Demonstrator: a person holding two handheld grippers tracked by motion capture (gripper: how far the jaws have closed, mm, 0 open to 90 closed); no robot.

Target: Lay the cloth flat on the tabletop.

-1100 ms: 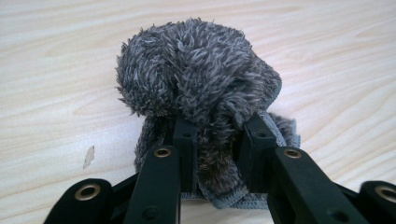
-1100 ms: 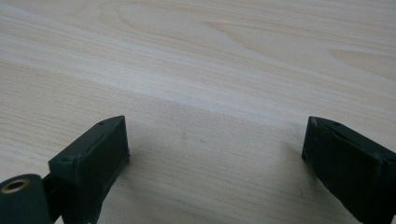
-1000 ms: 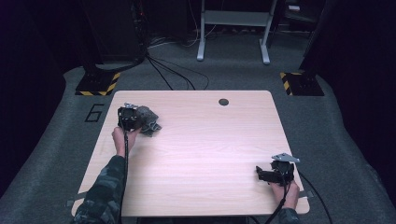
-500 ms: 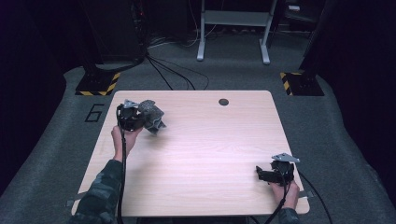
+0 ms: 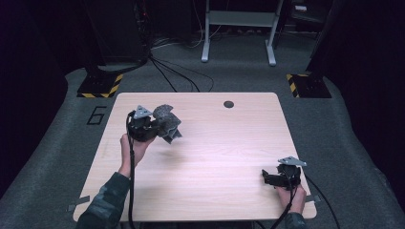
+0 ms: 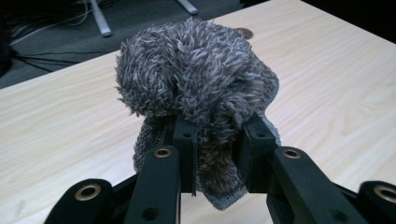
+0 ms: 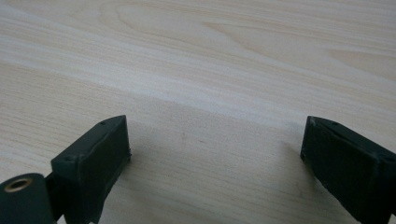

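Since it bunches and droops wherever the jaws don't support it, the sock (image 6: 196,88) reads as soft, light and limp: a fuzzy grey knit, likely grippy on the pads, nothing fragile about it. It sits pinched in the left gripper (image 6: 215,140), jaws partly closed with the fabric squeezed between both pads; a fluffy wad bulges above the jaws and a loose end hangs below. In the high view the sock (image 5: 165,123) is at about 10 o'clock of the table (image 5: 215,157), lifted off the wood as I judge from the shadow under it, with the left gripper (image 5: 155,126) just beside it on its 9 o'clock side. Best hold is probably mid-body, biting a thick fold, as now; a pinch on a thin edge would likely let it sag and swing. The free tail could drag or snag. Right gripper (image 7: 215,154) rests at 5 o'clock of the table, jaws wide apart, nothing between them, bare wood below. A small dark hole cover (image 5: 229,104) lies at 12 o'clock, well apart from the sock.
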